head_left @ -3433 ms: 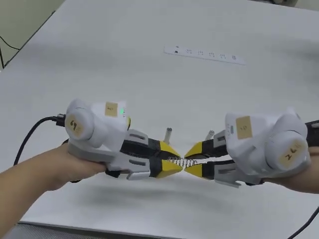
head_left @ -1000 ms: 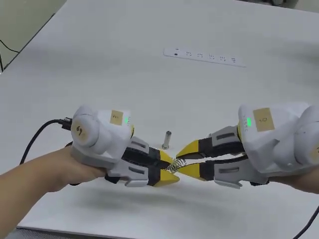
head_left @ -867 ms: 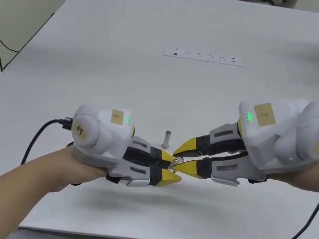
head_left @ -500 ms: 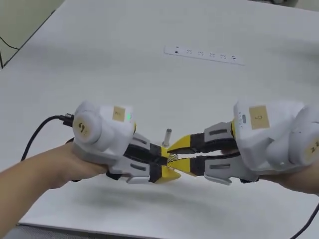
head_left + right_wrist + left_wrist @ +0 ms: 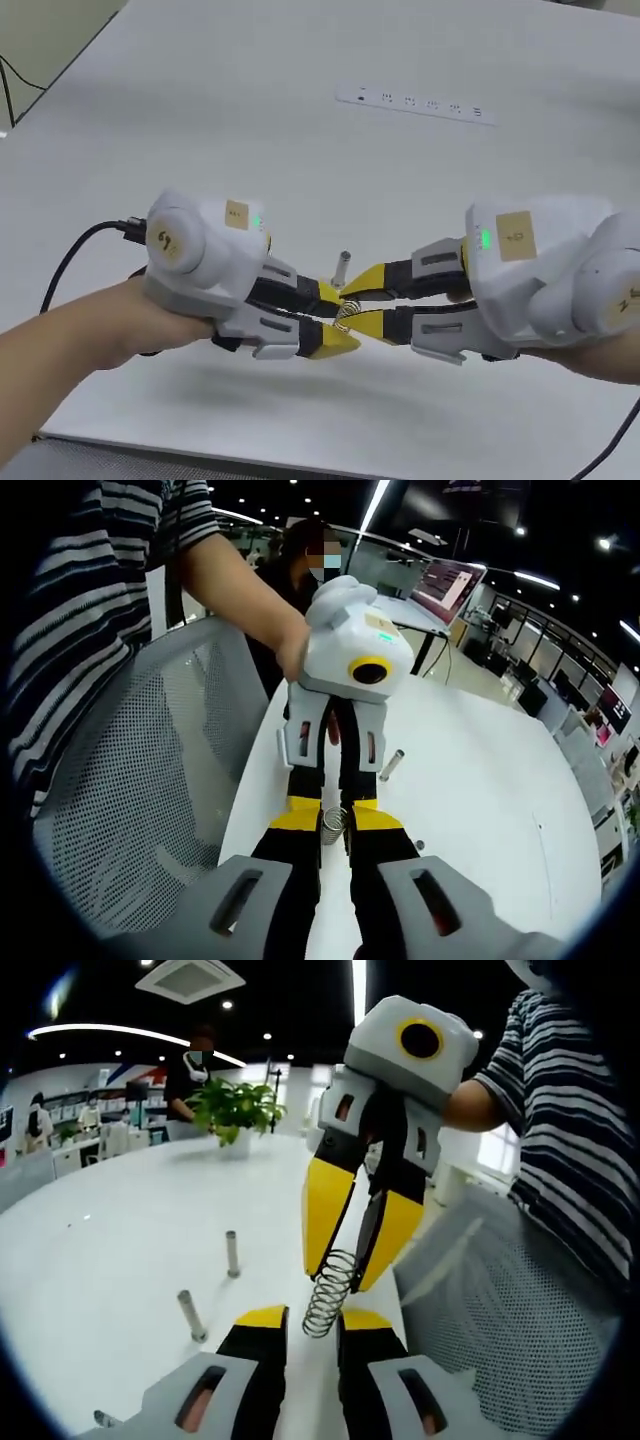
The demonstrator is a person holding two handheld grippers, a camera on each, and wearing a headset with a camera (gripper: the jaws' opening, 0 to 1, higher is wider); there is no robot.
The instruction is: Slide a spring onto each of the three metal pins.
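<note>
A small metal spring [image 5: 345, 317] hangs in the air between both grippers' yellow tips. My left gripper [image 5: 333, 320] comes in from the left and is shut on the spring's [image 5: 328, 1295] lower end. My right gripper [image 5: 354, 304] comes in from the right, and its fingers [image 5: 328, 1210] pinch the upper end. The spring [image 5: 333, 823] sits tilted between the two pairs of tips. One upright metal pin [image 5: 342, 268] stands on the white table just behind the tips. In the left gripper view two pins [image 5: 232, 1253] [image 5: 190, 1315] stand bare to the left.
A white power strip [image 5: 415, 103] lies far back on the table [image 5: 250, 110]. A black cable [image 5: 75, 255] trails from the left gripper. The table's near edge runs just below the hands. A mesh chair [image 5: 490, 1300] stands beside the table.
The right gripper has moved left toward the left gripper, so the tips now overlap around the spring. The spring has tilted and both grippers sit slightly higher in the picture.
</note>
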